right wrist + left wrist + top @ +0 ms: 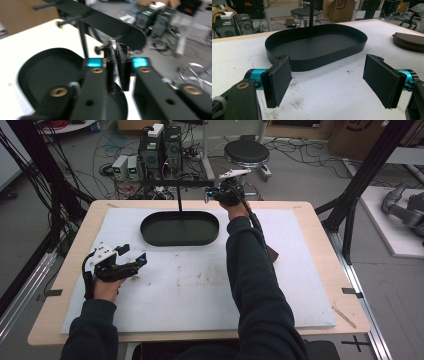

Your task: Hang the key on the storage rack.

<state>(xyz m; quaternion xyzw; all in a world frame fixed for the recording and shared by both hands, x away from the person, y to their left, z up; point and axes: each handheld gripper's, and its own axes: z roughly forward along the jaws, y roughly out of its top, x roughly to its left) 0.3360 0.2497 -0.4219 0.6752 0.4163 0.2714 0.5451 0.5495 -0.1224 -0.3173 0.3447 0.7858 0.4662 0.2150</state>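
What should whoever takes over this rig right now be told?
Left gripper: open, empty, low over the white mat, facing the black tray.
Right gripper: raised at the end of the stand's bar, jaws nearly together beside a peg. A small shiny thing sits there; too blurred to tell if it is gripped.
Brown case: on the mat, untouched.
Done: nothing lies in the tray.
Left: probably finishing the work at the peg.

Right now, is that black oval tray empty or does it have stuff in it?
Empty: the black oval tray shows a bare floor apart from the stand's post rising from it.
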